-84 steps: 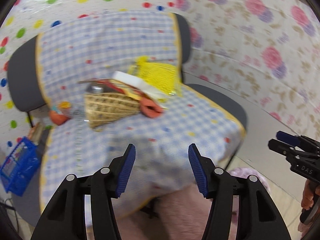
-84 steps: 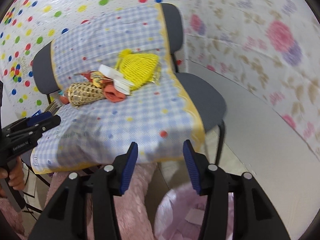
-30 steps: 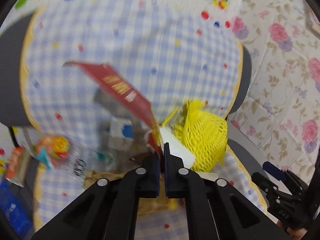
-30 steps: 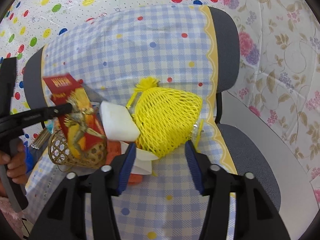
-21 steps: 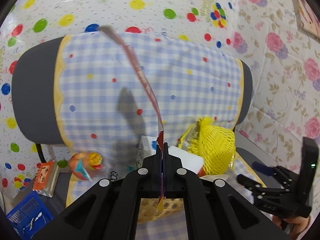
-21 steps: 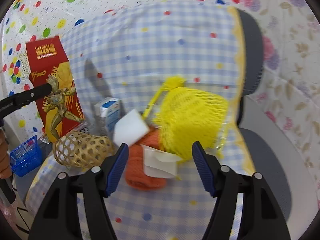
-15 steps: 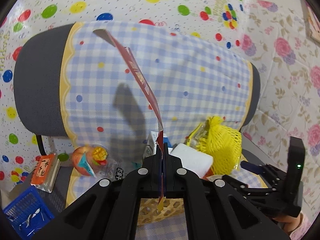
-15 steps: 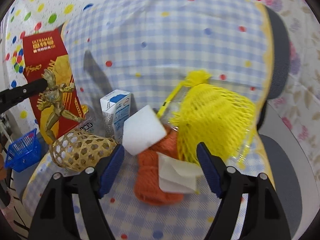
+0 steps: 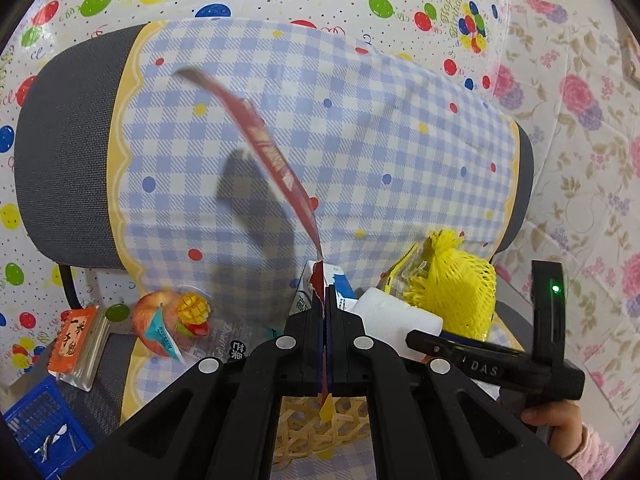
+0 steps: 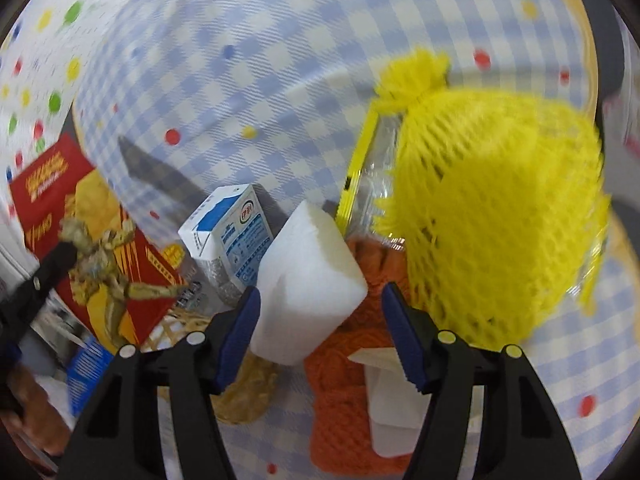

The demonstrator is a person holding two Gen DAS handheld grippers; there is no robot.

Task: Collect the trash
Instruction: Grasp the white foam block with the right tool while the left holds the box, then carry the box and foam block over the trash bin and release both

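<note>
Here, a grey office chair (image 9: 60,152) fills most of the left wrist view, draped with a blue-and-white checked cloth (image 9: 360,140) edged in yellow and dotted with colour. Behind it hangs a wall covering of bright spots, beside another with pink flowers.

On the seat lies a heap of trash. Largest is a yellow foam net (image 10: 496,216), bunched to a tuft at its top, with a clear plastic wrapper with a yellow strip (image 10: 360,176) tucked against its left side. An orange knitted piece (image 10: 348,396) lies below it, and a folded white paper (image 10: 392,412) rests on that. A white foam block (image 10: 308,284) sits tilted on the heap, touching the orange piece. Behind it stands a small blue-and-white milk carton (image 10: 228,224). A woven bamboo basket (image 9: 320,428) lies on its side at the front of the seat.

The left gripper (image 9: 325,308) is clamped tight on the lower edge of a red flat carton (image 10: 100,248) printed with a golden figure, holding it upright and lifted clear of the heap, to the left of the milk carton.

The right gripper (image 10: 320,320) stands apart around the white foam block; its jaws have just been closing, yet the blue pads (image 10: 240,320) do not visibly press on the block.

At the seat's left edge lies a plastic bag with fruit pictures (image 9: 168,320), and below it stands a blue crate (image 9: 36,424).
</note>
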